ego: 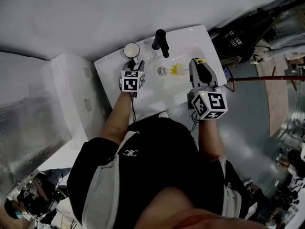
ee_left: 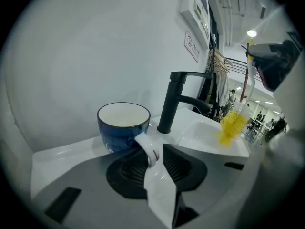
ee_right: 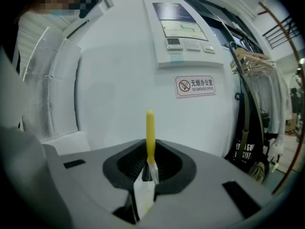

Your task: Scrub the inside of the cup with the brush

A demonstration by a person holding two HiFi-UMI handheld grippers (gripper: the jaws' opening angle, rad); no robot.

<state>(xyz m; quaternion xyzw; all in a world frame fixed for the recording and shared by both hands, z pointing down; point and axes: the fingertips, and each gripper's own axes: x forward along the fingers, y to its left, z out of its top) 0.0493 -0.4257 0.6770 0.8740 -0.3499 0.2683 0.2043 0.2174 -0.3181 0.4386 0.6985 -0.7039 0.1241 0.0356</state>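
Cup (ee_left: 123, 123): glossy blue, white inside, set at sink's (ego: 147, 97) back-left corner.
Left gripper (ee_left: 155, 159): curved white handle (ee_left: 147, 147) flanked by parted jaws.
Right gripper (ee_right: 148, 168): slim yellow brush (ee_right: 150, 132) clamped by jaws.

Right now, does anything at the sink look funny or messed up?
Nothing stands out. The blue cup stands upright on the sink's ledge beside the black faucet, with no spill showing around it. The right gripper is clamped on the yellow brush, whose bristles hang over the basin.

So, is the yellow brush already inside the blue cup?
No, the cup shows a bare white inside, and the brush hangs over the basin beyond the black faucet.
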